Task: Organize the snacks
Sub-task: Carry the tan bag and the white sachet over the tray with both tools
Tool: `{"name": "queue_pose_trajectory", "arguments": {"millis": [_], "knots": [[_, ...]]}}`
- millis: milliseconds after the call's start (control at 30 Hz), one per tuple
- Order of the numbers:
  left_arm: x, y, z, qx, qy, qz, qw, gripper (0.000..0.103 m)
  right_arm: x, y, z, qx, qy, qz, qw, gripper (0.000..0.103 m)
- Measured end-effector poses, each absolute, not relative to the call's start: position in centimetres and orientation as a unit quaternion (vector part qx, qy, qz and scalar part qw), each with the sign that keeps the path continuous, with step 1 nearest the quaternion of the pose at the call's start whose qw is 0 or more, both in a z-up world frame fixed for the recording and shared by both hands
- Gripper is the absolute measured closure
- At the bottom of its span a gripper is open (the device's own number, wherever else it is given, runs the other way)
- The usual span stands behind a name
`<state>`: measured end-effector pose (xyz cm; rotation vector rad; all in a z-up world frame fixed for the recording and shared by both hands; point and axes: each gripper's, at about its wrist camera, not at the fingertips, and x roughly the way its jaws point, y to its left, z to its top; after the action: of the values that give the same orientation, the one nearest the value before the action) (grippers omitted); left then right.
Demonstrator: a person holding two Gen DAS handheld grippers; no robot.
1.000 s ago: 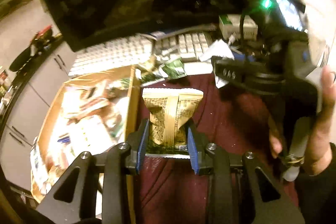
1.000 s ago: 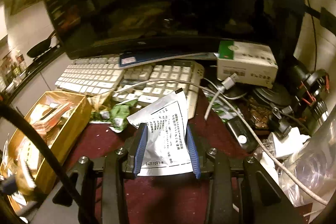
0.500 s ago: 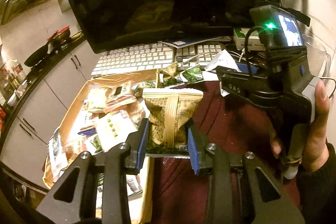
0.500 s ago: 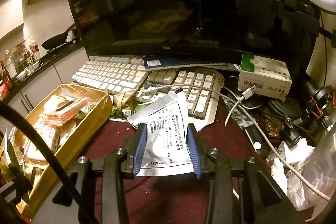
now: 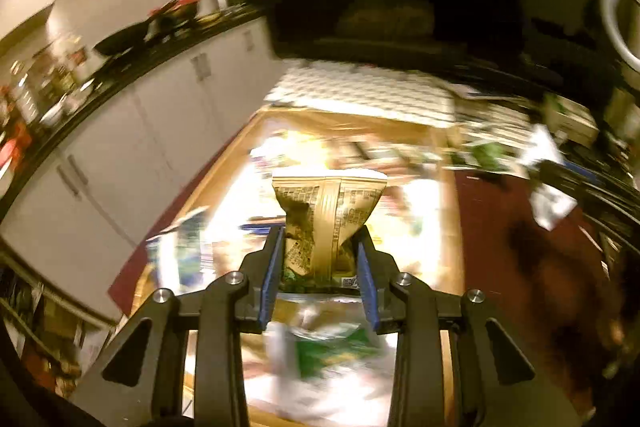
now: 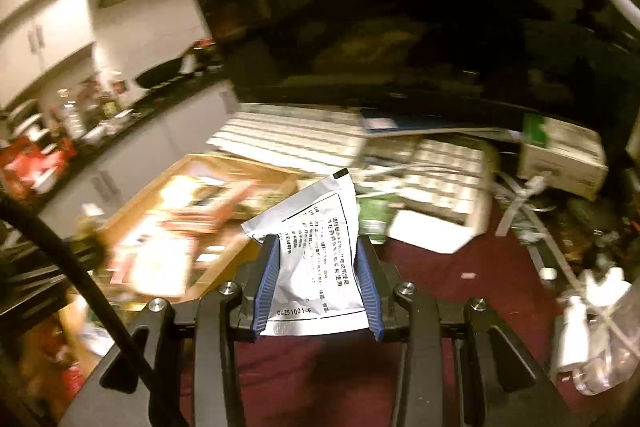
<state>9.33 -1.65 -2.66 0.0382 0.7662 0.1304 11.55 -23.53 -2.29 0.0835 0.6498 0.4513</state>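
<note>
Mid-carry imo: left gripper (image 5: 320, 267) is clamped on a crinkly tan foil snack packet (image 5: 328, 223), hanging right over the shallow cardboard box (image 5: 450, 227) w/ other snacks. Right gripper (image 6: 316, 285) pinches a white printed sachet (image 6: 316, 251), just beside the box's edge (image 6: 244, 163). Next: let go inside the rim. Keyboard (image 6: 288, 143) crowds the back.

On the desk with dark red cloth (image 6: 500, 267) I count one brown cardboard box (image 6: 256, 169) of snack packets at the left edge, one white keyboard (image 6: 304, 143), one black monitor (image 6: 400, 7), one gold snack packet (image 5: 328, 223), one white printed sachet (image 6: 316, 259).
</note>
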Motion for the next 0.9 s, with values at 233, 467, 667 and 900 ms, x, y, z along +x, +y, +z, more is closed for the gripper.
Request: {"name": "queue_pose_trajectory", "arguments": {"millis": [233,467,667,900], "knots": [[11.4,3.1,-4.6,-0.016,0.392,0.102,0.914,0.067,12.1,-16.0,-2.0,-0.001,0.339,0.260,0.904,0.065],[11.5,3.2,-4.9,-0.007,0.384,0.108,0.917,0.067,13.8,-13.3,-2.5,0.019,0.354,0.269,0.895,0.065],[11.6,2.8,-4.8,0.002,0.385,0.106,0.917,0.066,14.3,-12.8,-3.0,0.029,0.367,0.274,0.889,0.065],[11.9,2.4,-5.0,0.016,0.389,0.110,0.915,0.066,14.3,-12.8,-3.0,0.028,0.369,0.275,0.887,0.064]]}}
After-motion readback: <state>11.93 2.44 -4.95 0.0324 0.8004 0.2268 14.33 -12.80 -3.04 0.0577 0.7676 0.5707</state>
